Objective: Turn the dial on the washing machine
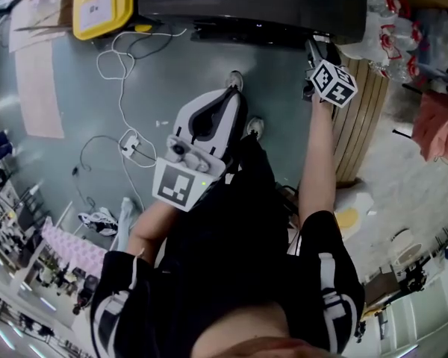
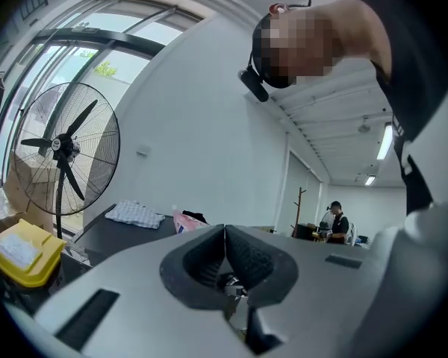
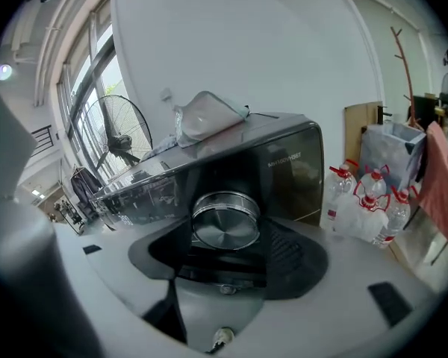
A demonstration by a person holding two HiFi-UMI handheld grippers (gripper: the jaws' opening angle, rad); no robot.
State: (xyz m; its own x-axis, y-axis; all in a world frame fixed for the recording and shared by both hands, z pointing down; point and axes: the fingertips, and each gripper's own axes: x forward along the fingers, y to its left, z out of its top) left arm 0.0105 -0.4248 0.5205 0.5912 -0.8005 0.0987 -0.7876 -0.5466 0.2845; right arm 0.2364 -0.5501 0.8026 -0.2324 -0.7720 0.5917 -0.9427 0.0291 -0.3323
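Observation:
The dark washing machine (image 1: 246, 6) stands at the top of the head view. Its round silver dial (image 3: 225, 218) sticks out of the glossy front panel (image 3: 284, 162). My right gripper (image 3: 228, 248) is open, and the dial sits in the gap between its dark pads (image 3: 295, 248) without either pad touching it. In the head view my right gripper (image 1: 313, 51) reaches up to the machine's right front corner. My left gripper (image 1: 228, 99) hangs lower, over the floor by the person's shoes, away from the machine. Its pads (image 2: 225, 233) meet with nothing between them.
A yellow box (image 1: 102, 6) lies left of the machine, with white cables (image 1: 123, 73) trailing over the grey floor. Water bottles (image 3: 366, 200) and a slatted wooden panel (image 1: 362, 118) stand right of the machine. A crumpled bag (image 3: 209, 114) lies on its top. A standing fan (image 2: 60, 151) is nearby.

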